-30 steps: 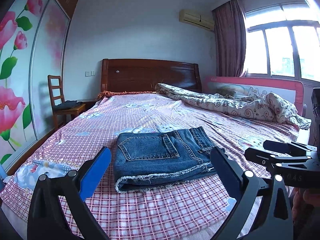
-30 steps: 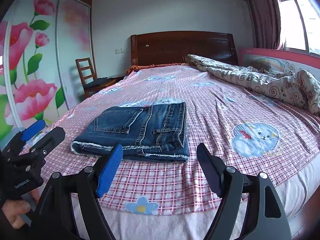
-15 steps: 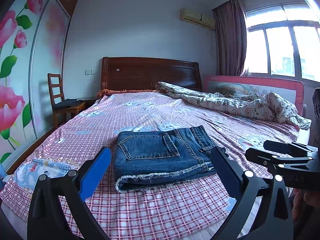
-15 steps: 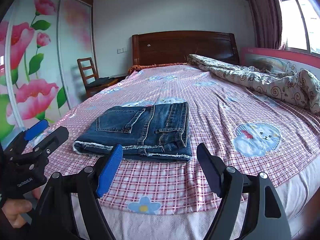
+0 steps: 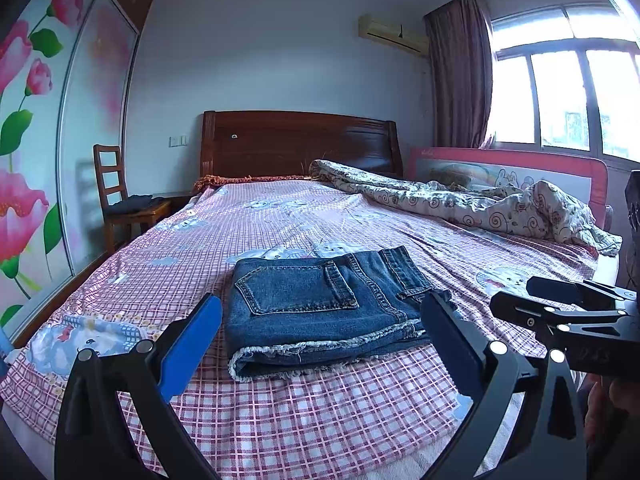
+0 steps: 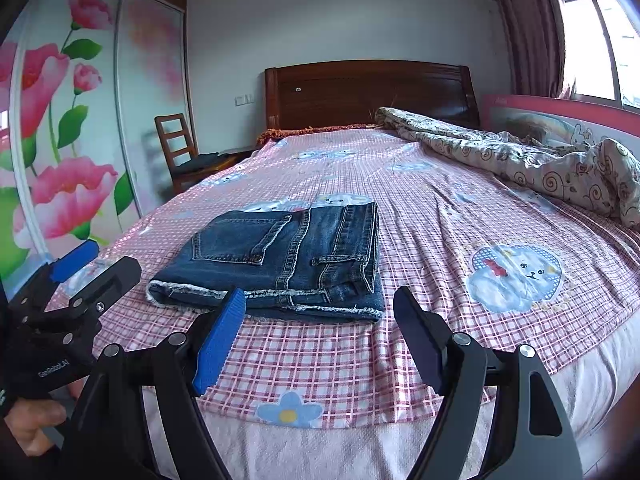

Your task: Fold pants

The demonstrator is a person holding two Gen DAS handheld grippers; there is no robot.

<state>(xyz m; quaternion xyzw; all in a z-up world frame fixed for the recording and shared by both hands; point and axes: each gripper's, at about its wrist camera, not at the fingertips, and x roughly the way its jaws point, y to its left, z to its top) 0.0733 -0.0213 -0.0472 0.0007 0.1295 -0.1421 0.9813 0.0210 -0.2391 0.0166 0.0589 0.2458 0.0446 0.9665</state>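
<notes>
The blue denim pants (image 5: 320, 308) lie folded into a flat rectangle on the pink checked bed sheet (image 5: 280, 408), back pocket up, frayed hems toward me. They also show in the right wrist view (image 6: 288, 256). My left gripper (image 5: 320, 344) is open and empty, held back from the near edge of the pants. My right gripper (image 6: 320, 332) is open and empty, also just short of the pants. Each gripper shows in the other's view, the right one (image 5: 560, 312) at the right and the left one (image 6: 84, 276) at the left.
A crumpled patterned quilt (image 5: 460, 204) lies along the bed's right side by a pink guard rail (image 5: 512, 168). A wooden headboard (image 5: 300, 144) stands at the far end. A wooden chair (image 5: 120, 200) stands beside the bed at the left, by the flowered wardrobe doors (image 5: 36, 140).
Both grippers have drifted slightly back and up from the pants. The pants have not moved.
</notes>
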